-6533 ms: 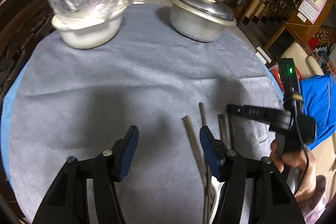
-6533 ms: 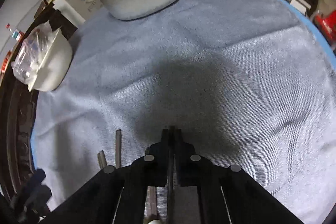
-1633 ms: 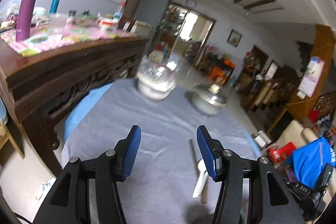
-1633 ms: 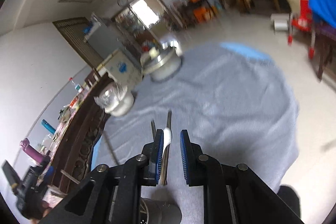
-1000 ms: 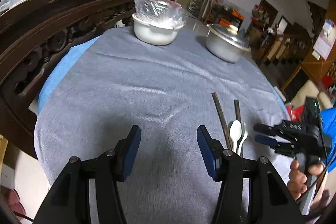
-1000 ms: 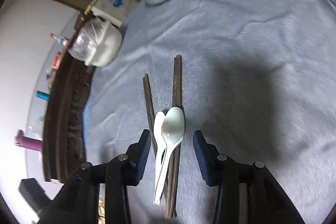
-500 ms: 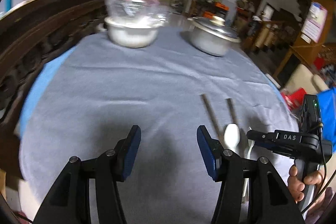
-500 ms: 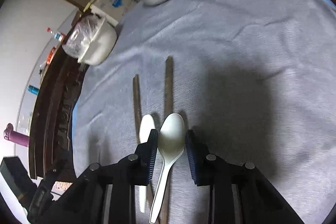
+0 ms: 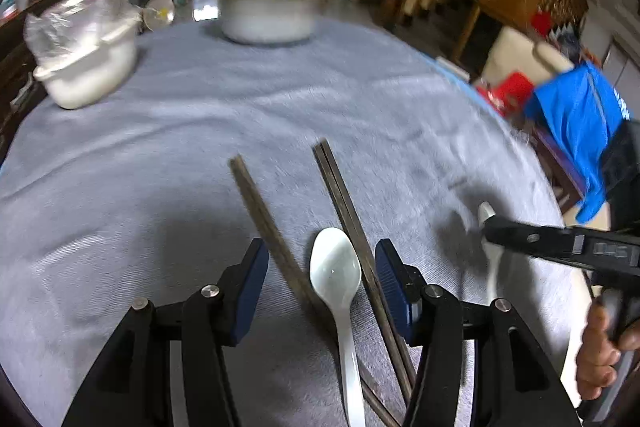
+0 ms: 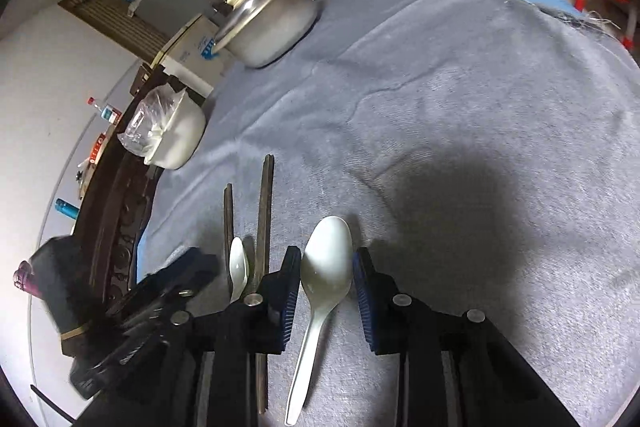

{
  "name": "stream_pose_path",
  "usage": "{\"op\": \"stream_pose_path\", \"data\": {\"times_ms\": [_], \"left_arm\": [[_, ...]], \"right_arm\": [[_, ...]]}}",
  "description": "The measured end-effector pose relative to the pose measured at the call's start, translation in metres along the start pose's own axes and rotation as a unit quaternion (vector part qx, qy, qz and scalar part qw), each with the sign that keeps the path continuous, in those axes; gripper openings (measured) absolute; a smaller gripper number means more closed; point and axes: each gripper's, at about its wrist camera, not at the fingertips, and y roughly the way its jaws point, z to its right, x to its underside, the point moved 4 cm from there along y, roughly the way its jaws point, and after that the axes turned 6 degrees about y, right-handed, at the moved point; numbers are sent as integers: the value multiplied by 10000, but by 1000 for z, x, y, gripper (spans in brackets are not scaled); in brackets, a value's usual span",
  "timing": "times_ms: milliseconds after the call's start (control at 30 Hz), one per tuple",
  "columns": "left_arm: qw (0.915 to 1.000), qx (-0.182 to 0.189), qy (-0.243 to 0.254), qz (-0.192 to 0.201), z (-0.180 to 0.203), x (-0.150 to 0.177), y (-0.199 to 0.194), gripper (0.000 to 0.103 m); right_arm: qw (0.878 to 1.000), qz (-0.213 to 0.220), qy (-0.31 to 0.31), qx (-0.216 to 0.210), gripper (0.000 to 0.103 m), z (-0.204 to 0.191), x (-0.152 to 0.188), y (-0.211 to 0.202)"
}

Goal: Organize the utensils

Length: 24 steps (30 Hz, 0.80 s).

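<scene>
In the left wrist view my left gripper (image 9: 319, 251) is open, its blue pads on either side of a white spoon (image 9: 335, 273) and touching nothing. That spoon lies on the grey cloth between a single dark chopstick (image 9: 264, 215) and a dark pair (image 9: 344, 199). My right gripper (image 10: 327, 255) is shut on a second white spoon (image 10: 326, 261), pads pressing the sides of its bowl and the handle trailing back under the jaws. From the left wrist camera, the right gripper (image 9: 486, 227) carries that spoon just above the cloth, right of the chopsticks.
A lidded metal pot (image 9: 276, 15) and a white bowl under a plastic bag (image 9: 86, 67) stand at the far side of the round, grey-clothed table (image 9: 400, 87). Dark carved wooden furniture (image 10: 116, 211) runs along its left. A hand (image 9: 604, 355) holds the right gripper's handle.
My left gripper swung right and down until it straddled one spoon and the chopsticks. My right gripper narrowed onto the other spoon and carried it right, off the chopsticks.
</scene>
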Motion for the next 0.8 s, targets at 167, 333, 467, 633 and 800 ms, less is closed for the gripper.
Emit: {"op": "stream_pose_path", "data": {"times_ms": [167,333,467,633,800], "left_arm": [[9998,98,74,-125,5,1,16,48],[9995,188,63,-233,1,3,23,5],[9998,163,-140,5,-7,6,12,4],[9986,45,-297,430,-15,3,-17,4],[9945,-338,-588,801,-33,7,-52,4]], "right_arm": [[9999,11,151,-35,29,10,6,-4],[9996,107,240,-88,29,14,11,-14],[9994,291,165,-77,29,12,13,-27],[9986,503,91,-107,29,7,18,-44],[9950,978,-83,-190,29,-2,22,-70]]}}
